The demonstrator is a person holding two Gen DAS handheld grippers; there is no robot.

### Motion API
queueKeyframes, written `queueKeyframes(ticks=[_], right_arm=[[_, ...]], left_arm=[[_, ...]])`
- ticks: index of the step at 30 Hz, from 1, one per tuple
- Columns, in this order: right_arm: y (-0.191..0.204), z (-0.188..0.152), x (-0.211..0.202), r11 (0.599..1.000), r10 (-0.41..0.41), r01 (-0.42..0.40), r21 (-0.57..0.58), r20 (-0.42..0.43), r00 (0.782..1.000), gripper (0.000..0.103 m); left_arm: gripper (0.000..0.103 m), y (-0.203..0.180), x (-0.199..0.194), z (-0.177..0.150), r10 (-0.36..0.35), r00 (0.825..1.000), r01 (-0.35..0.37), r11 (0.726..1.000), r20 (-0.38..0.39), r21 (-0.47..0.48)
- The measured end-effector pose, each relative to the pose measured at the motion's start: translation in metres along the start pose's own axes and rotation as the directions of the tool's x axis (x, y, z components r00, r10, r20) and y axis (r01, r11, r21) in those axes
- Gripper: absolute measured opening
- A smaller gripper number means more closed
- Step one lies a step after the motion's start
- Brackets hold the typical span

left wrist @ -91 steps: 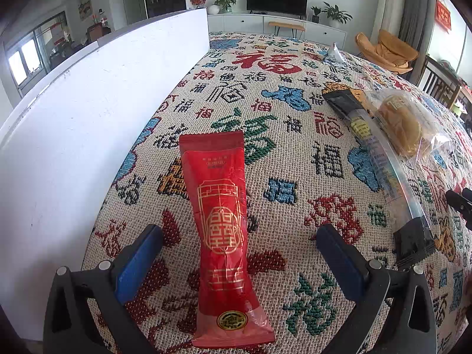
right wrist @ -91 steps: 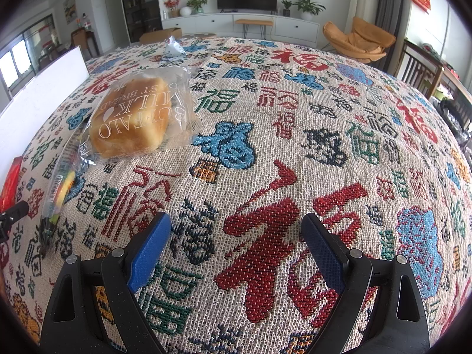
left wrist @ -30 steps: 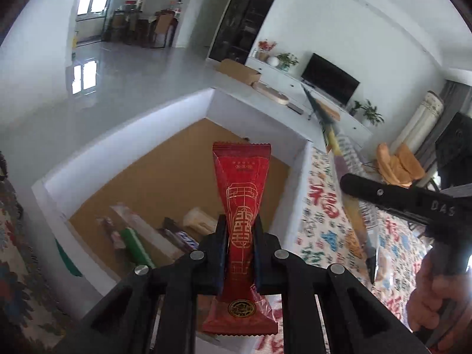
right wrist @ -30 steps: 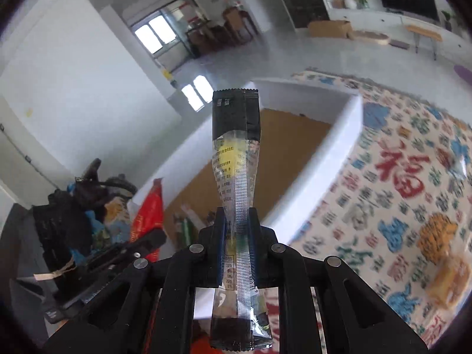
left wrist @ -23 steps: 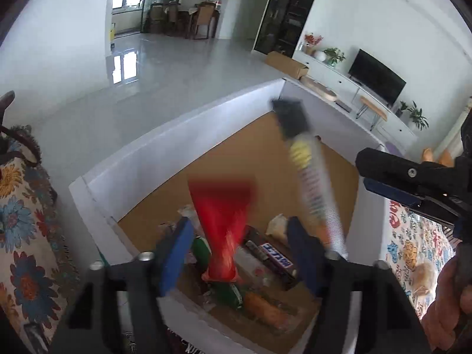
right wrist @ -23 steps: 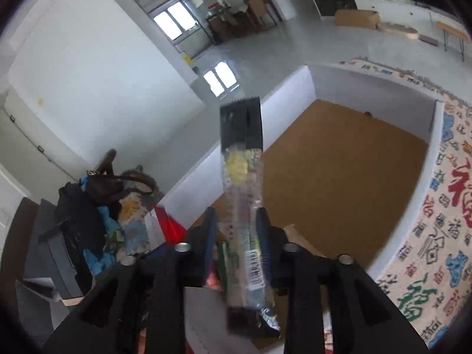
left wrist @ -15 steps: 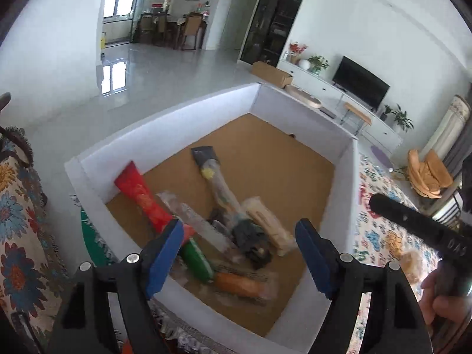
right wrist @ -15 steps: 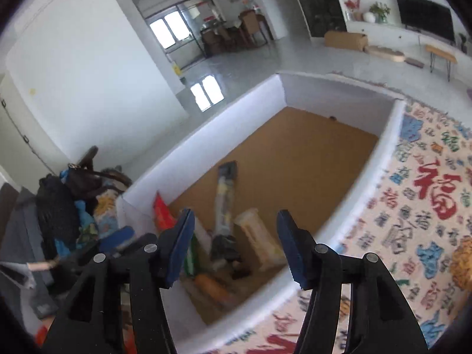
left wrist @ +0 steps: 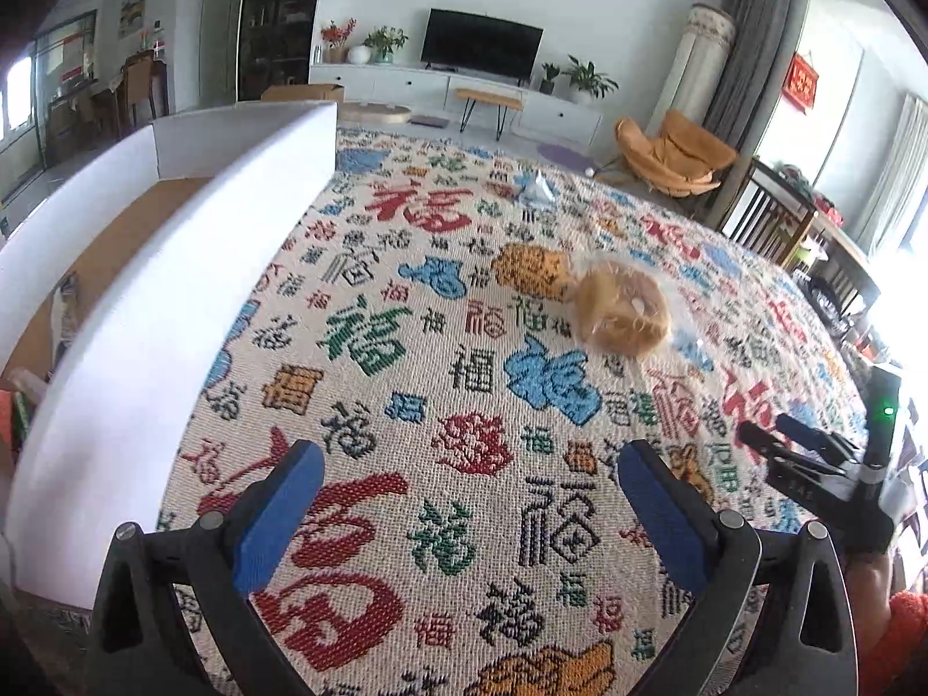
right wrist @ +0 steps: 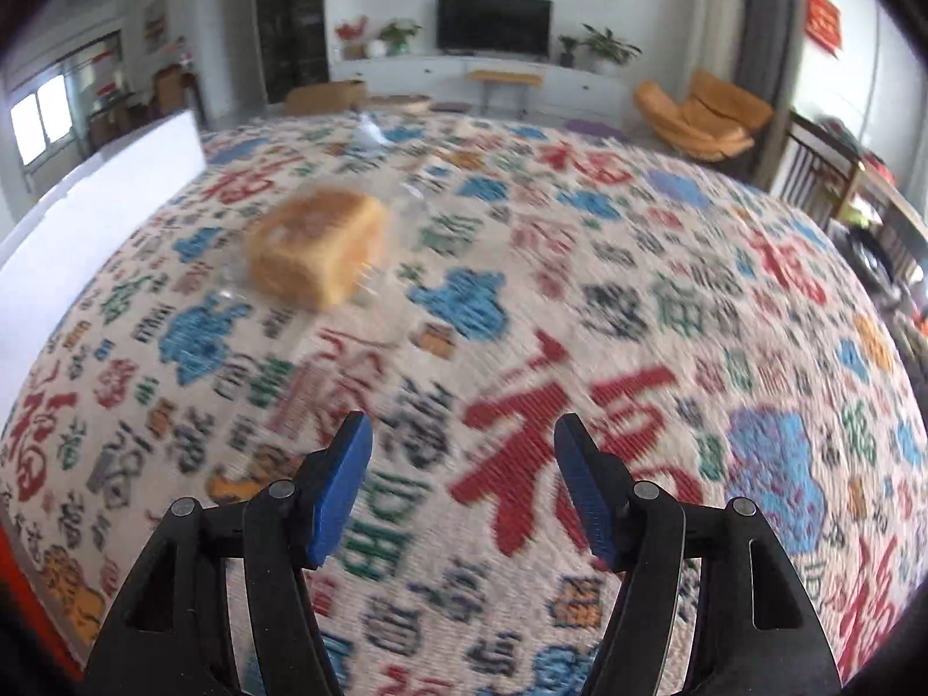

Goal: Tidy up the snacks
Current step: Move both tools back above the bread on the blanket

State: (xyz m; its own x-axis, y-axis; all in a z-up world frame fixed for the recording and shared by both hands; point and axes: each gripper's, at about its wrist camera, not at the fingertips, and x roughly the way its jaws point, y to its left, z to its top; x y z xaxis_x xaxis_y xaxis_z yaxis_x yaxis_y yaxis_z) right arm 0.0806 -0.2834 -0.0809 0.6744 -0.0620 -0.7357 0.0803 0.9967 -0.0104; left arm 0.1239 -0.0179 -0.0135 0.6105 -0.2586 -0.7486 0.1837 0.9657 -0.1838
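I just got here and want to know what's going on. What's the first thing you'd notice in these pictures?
The tablecloth jumps out first: cream, covered in big red, blue and green characters. On it lies one wrapped bread loaf, alone near the middle, beyond both open, empty grippers: the left gripper and the right gripper, whose jaws have just been opening. A white box stands along the cloth's left side.

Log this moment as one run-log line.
left gripper: open, empty | right gripper: jaws just opening, empty | bagged bread: on tablecloth, untouched | white box: left
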Motion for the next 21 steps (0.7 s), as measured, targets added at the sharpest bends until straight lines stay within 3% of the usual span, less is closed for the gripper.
queueKeyframes(ticks=[4,8,9,12,21], right_arm=[[-0.019,-0.014,0.006,0.999,-0.043,0.043,0.021,-0.015,0.999,0.069],[-0.017,-0.013,0.013,0.999,-0.039,0.039,0.007,-0.042,0.998,0.069],[-0.017,-0.012,0.014,0.999,-0.038,0.038,0.009,-0.043,0.998,0.073],[-0.024,-0.015,0.016,0.998,-0.025,0.028,0.059,-0.054,0.998,0.079],[-0.021,-0.019,0.012,0.998,-0.040,0.042,0.050,-0.053,0.998,0.081]], left_arm=[[0.101,-0.003,0.043,-0.009,0.094,0.994,-0.093,0.996,-0.052,0.016],[0.101,0.014,0.066,-0.027,0.127,0.988,-0.127,0.992,-0.084,-0.005],[0.101,0.012,0.063,-0.031,0.150,0.987,-0.150,0.989,-0.054,0.020],[0.101,0.004,0.067,-0.033,0.185,0.980,-0.181,0.981,-0.069,0.064],[0.103,0.007,0.065,-0.033,0.183,0.980,-0.178,0.982,-0.075,0.067]])
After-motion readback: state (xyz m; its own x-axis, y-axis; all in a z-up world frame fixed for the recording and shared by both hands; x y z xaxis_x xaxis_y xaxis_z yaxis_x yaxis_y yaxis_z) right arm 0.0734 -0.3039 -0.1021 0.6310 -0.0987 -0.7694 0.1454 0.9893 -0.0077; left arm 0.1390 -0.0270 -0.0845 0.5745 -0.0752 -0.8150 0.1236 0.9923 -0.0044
